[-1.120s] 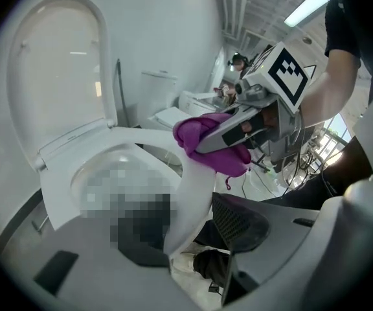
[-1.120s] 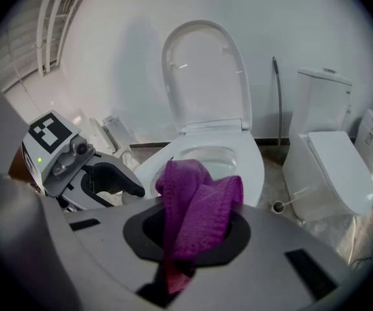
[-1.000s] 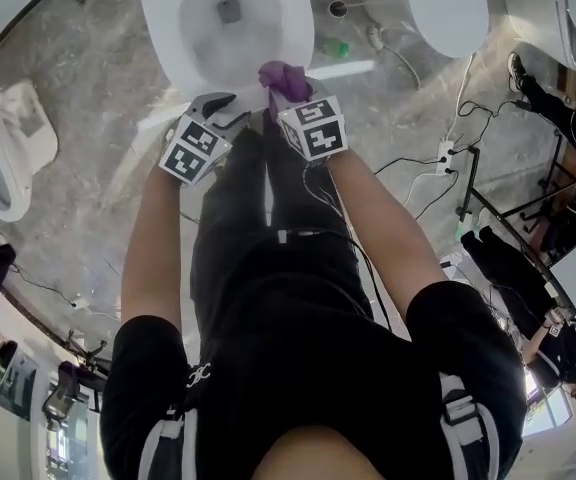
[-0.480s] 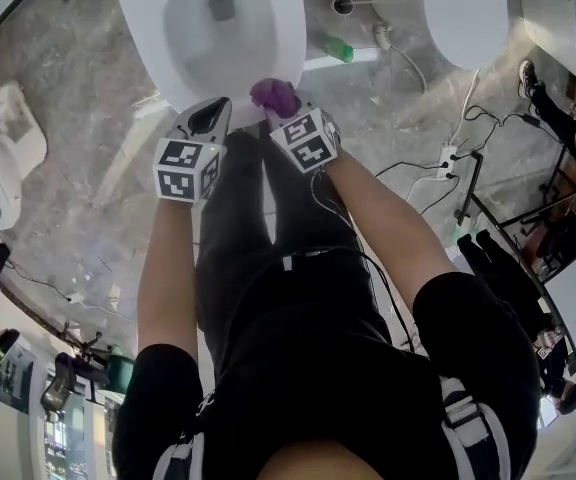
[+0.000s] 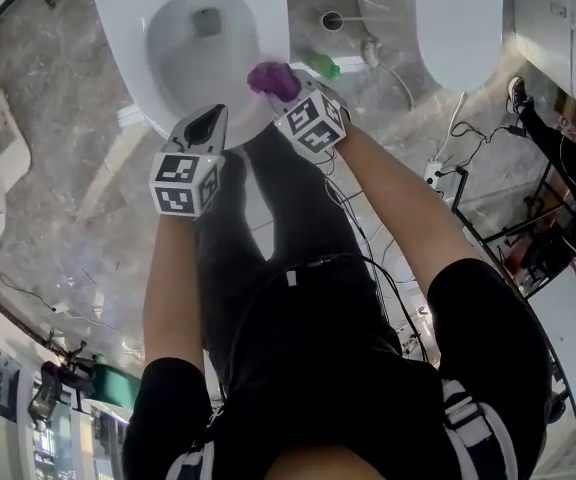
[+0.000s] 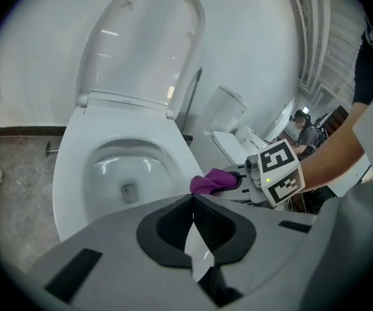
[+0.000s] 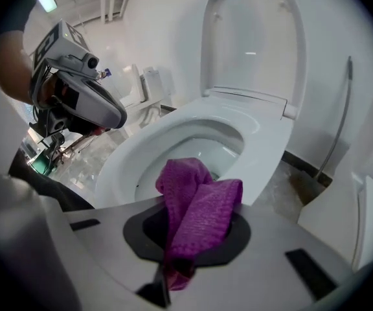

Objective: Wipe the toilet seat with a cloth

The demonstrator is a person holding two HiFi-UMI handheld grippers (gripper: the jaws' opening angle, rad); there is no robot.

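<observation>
**Item: cloth**. Purple, nubbly knit, folded into a thick wad. Your right tongs are clamped on its lower end, and the free end stands up beyond the tips. It hangs at the near right edge of the toilet seat; whether it presses on the seat yet cannot be told.

**Item: left tongs**. The jaws have just closed together with nothing between them. They sit low over the front of the seat, just beside the right pair.

**Item: toilet seat.** White, smooth, glossy, an oval ring. The lid is tipped up behind it, and the floor is grey marbled stone.

**Hazards (a judgement only).**
- The wad is bunched, so hard jaw tips may likely meet the glossy seat before the fabric does and skid or scratch.
- A slick surface and a sideways drag could tug the cloth out, dropping it into the bowl.
- Your two tools are close, so a wide sweep could knock them together.
</observation>
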